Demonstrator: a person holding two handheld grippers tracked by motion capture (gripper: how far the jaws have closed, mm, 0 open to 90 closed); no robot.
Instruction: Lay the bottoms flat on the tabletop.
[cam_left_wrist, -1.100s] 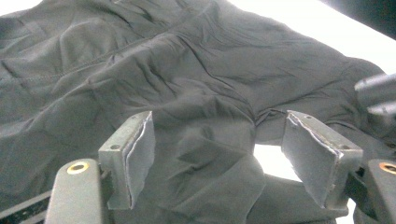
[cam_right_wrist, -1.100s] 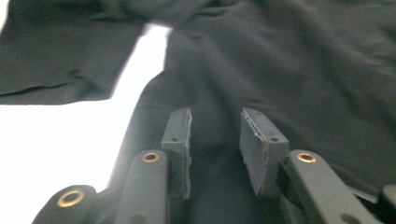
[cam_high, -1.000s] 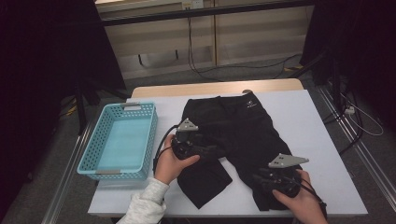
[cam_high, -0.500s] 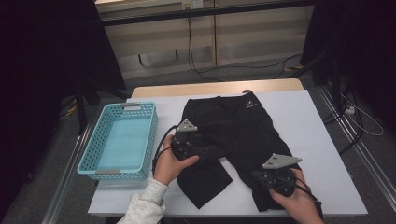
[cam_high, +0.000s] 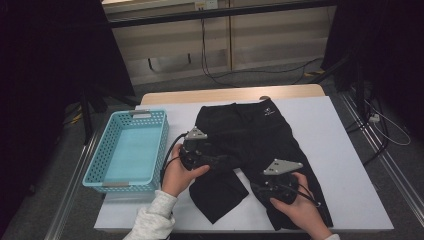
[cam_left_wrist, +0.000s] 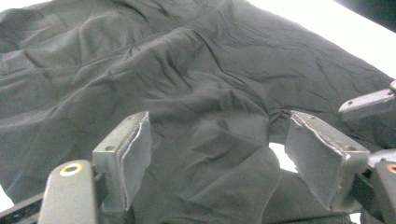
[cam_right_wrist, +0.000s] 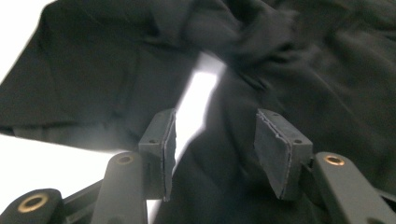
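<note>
Garment: black shorts (cam_high: 260, 145) lie spread on the white table (cam_high: 345, 150), waistband with its small pale logo toward the far edge, both legs pointing at the person; the left leg is turned or creased toward the middle.
Landmark: turquoise basket (cam_high: 131, 149), standing on the table just beside the shorts' left edge, nothing inside it.
Left gripper: left gripper (cam_high: 218, 161) rests low over the shorts near the crotch, on the basket side; in the left gripper view (cam_left_wrist: 212, 154) its jaws stand wide apart with wrinkled cloth lying loose between them, the pads not pressing on anything.
Right gripper: right gripper (cam_high: 256, 188) sits at the hem of the leg farther from the basket; in the right gripper view (cam_right_wrist: 212, 140) its jaws have just been opening and now stand parted, fabric under and between them but not pinched, so nothing is held.
Step in hand: by my reading, a fold of the shorts is under way, the right side regrasping the leg and the left steadying the middle.
Next move: likely calls for the right jaws to close on the leg's hem and carry it toward the basket side, over the other leg, while the left pins the cloth.
Risk: thin fabric may slip or bunch if only one layer is caught.
</note>
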